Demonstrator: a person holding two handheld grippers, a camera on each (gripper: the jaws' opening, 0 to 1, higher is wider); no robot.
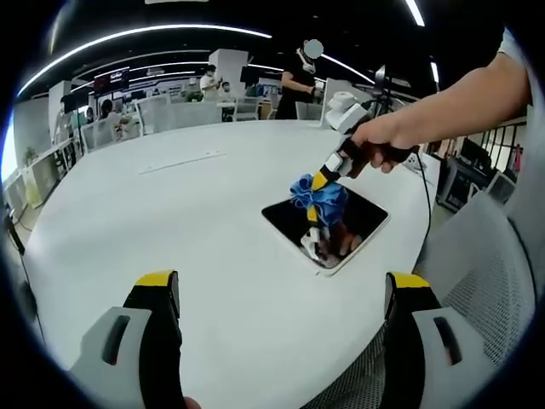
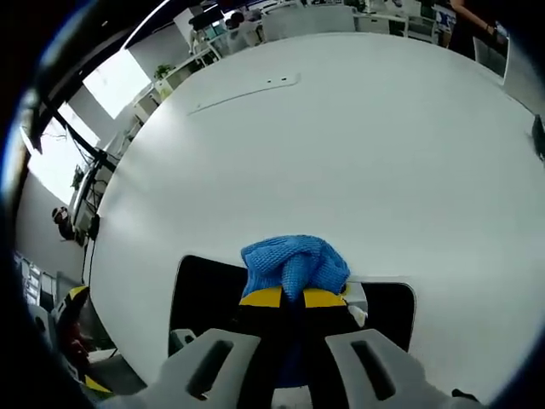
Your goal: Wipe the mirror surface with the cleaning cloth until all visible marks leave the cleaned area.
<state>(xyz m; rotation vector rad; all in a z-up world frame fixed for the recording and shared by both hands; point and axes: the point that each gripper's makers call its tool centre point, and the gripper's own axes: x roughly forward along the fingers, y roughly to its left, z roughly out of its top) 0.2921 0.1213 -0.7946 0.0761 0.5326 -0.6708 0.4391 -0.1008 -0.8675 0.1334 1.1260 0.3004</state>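
A dark square mirror [image 1: 362, 217] with a white rim lies flat on the white table [image 1: 170, 213]. A blue knitted cleaning cloth [image 1: 319, 194] rests bunched on its surface, and my right gripper [image 1: 318, 182], held by a hand, is shut on it from above. In the right gripper view the cloth [image 2: 294, 262] bulges out past the closed yellow-tipped jaws of my right gripper [image 2: 293, 296], with the mirror [image 2: 204, 294] dark on both sides. My left gripper [image 1: 285, 285] stands open near the table's front edge, well short of the mirror, holding nothing.
A grey mesh chair [image 1: 490, 273] stands by the table's right edge. A cable [image 1: 423, 183] runs across the table beyond the mirror. People stand and sit at desks [image 1: 187, 106] far behind. The table's left and middle are bare white.
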